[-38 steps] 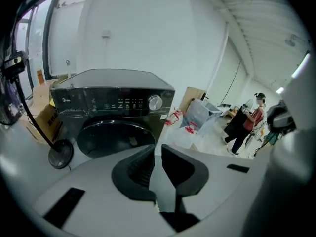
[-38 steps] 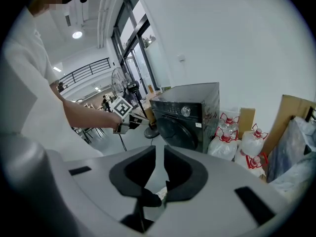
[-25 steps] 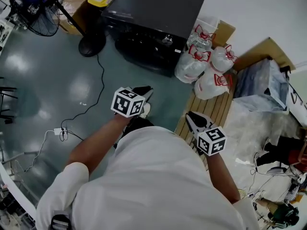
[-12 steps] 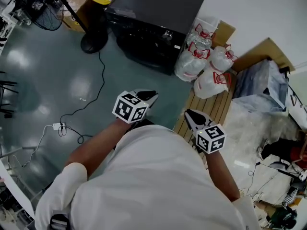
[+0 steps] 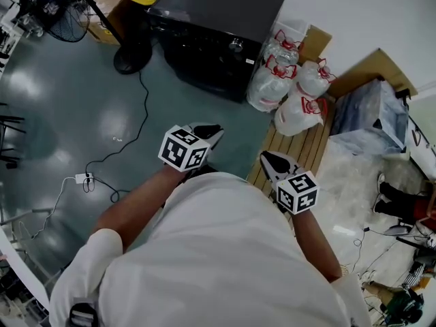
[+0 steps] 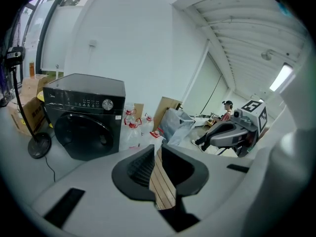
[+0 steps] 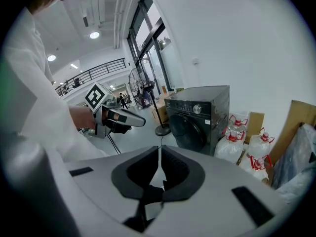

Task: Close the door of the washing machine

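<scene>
Reading the washing machine (image 5: pixel 218 19) as standing by the wall, well ahead of both tools. Its round door (image 6: pixel 81 132) looks flush with the machine's front, no gap I can see. If it still needs seating, press squarely on the door rim with a closed tip. Left tool (image 5: pixel 208 131) and right tool (image 5: pixel 271 161): jaws together, nothing held. Bare floor (image 5: pixel 102 114) in front of the machine. Bagged jugs (image 5: pixel 293 90) against its right-tool side, fan base (image 5: pixel 129 60) and cable (image 5: pixel 139 114) off the other.

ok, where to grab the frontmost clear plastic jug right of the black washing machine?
Likely its red loop handle, from above: the clear plastic jug stands upright, its body wide and smooth, other jugs close beside it.
</scene>
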`<state>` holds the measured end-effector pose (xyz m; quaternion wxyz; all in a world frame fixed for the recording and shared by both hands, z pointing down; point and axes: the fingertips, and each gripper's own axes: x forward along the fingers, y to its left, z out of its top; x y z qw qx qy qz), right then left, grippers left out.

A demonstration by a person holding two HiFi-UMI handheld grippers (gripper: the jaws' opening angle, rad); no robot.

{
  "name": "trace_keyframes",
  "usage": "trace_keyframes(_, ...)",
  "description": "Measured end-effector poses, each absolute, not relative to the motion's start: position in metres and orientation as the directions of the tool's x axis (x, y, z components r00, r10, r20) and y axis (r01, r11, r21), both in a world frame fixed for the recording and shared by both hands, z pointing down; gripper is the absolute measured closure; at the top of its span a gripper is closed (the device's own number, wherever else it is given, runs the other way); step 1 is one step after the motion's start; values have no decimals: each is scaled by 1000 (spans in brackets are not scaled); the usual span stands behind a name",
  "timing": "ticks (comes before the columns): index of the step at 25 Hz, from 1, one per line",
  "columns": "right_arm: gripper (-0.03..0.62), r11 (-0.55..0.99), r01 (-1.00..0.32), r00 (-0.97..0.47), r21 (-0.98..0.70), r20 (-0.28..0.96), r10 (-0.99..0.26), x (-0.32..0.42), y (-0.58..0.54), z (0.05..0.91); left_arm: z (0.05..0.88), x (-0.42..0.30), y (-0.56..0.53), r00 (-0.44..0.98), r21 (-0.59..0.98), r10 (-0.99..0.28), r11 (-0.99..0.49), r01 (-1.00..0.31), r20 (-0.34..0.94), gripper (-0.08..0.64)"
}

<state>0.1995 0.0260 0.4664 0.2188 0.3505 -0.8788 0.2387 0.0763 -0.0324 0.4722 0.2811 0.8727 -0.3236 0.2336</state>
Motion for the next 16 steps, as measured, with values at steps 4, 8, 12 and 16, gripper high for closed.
trace_keyframes(4, 568, 638, -723, -655, -265, 555, -512, 201, 27, 467, 473, 79, -29, 684, 343, -429, -634, -693, 590, 503)
trace_keyframes(8, 571, 639, -722, -656, -263, 553, -513, 199, 28, 467, 475, 77, -27, 683, 343, -427, -634, -693, 593, 503)
trace_keyframes(12, 572, 643, -719, -659, -264, 553, -509, 195, 29, 468, 477, 73, -25, 681, 342, -425, -633, -695, 597, 503)
trace_keyframes(16, 574, 647, -716, -661, -263, 554, -506, 194, 31, 469, 479, 73, -22, 679, 343, -422, -632, -695, 600, 503)
